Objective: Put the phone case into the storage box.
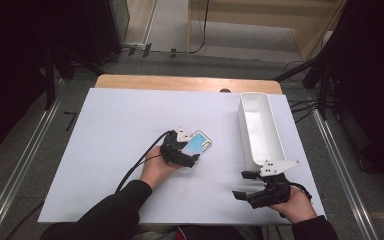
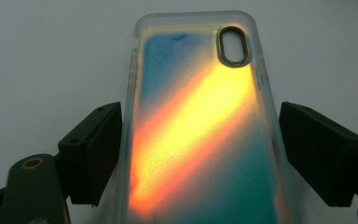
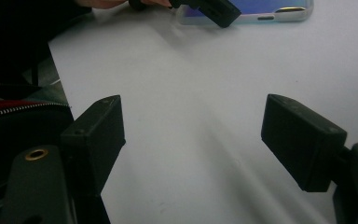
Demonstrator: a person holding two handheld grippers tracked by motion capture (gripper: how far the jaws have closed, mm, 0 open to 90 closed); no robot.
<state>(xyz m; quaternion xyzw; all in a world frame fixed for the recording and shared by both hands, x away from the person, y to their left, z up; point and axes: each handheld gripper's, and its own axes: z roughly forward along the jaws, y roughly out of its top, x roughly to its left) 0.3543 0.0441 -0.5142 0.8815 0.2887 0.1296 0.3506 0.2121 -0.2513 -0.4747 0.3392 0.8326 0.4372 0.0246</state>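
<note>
A: Iridescent plastic, that phone case [image 2: 200, 135] — blue-green at its ends with an orange and yellow band slanting across it, and a clear rim all round.

B: Where does it lie?

A: Flat on the white bench [image 1: 130, 150], a little left of the middle, with its oval camera hole at the far end in the left gripper view.

B: And the left claw [image 1: 187, 152]?

A: It straddles the near end of the case. One jaw stands on each long side. A thin gap shows between each pad and the rim of the case, so the pads are not pressing; the jaws are spread with the case between them.

B: What holds it?

A: The person's left hand [image 1: 155, 170], in a dark sleeve, comes in from the bottom edge of the high view. A black cable trails back from the claw toward the sleeve.

B: The right claw [image 1: 244, 185]?

A: It sits near the front right of the bench, well apart from the case, jaws wide with only bare white surface between them. Its own camera looks across the bench to the case [image 3: 261, 11] and the other claw's black jaw.

B: Anything else on the bench?

A: A long white bin [image 1: 275, 135] stands on the right side, just beyond the right claw, its long side running away from the person.
</note>
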